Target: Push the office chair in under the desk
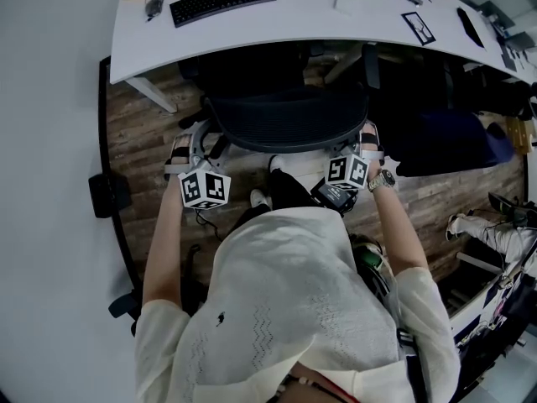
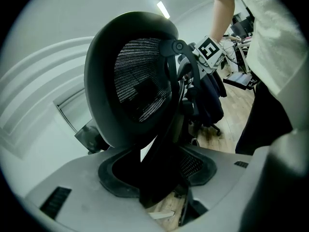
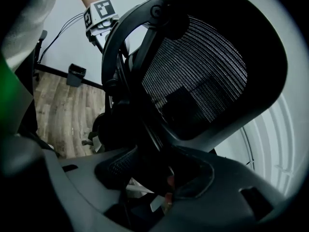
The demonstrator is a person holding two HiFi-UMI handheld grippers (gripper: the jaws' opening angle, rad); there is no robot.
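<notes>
The black mesh-backed office chair [image 1: 285, 117] stands at the white curved desk [image 1: 319, 23]; its seat is under the desktop and its backrest shows just outside the desk edge. My left gripper [image 1: 188, 151] is at the backrest's left edge and my right gripper [image 1: 369, 145] at its right edge. In the left gripper view the left gripper [image 2: 157, 178] is shut on the backrest frame [image 2: 135, 76]. In the right gripper view the right gripper [image 3: 154, 178] clamps the frame [image 3: 203, 76] from the other side. Each marker cube [image 2: 210, 50] [image 3: 99, 13] shows in the opposite view.
A black keyboard [image 1: 222, 0] and small items lie on the desk. A dark blue chair [image 1: 453, 137] stands close on the right. A black box [image 1: 109, 193] sits on the floor at left. Another person's legs [image 1: 495, 229] are at far right. White desk leg [image 1: 155, 95] at left.
</notes>
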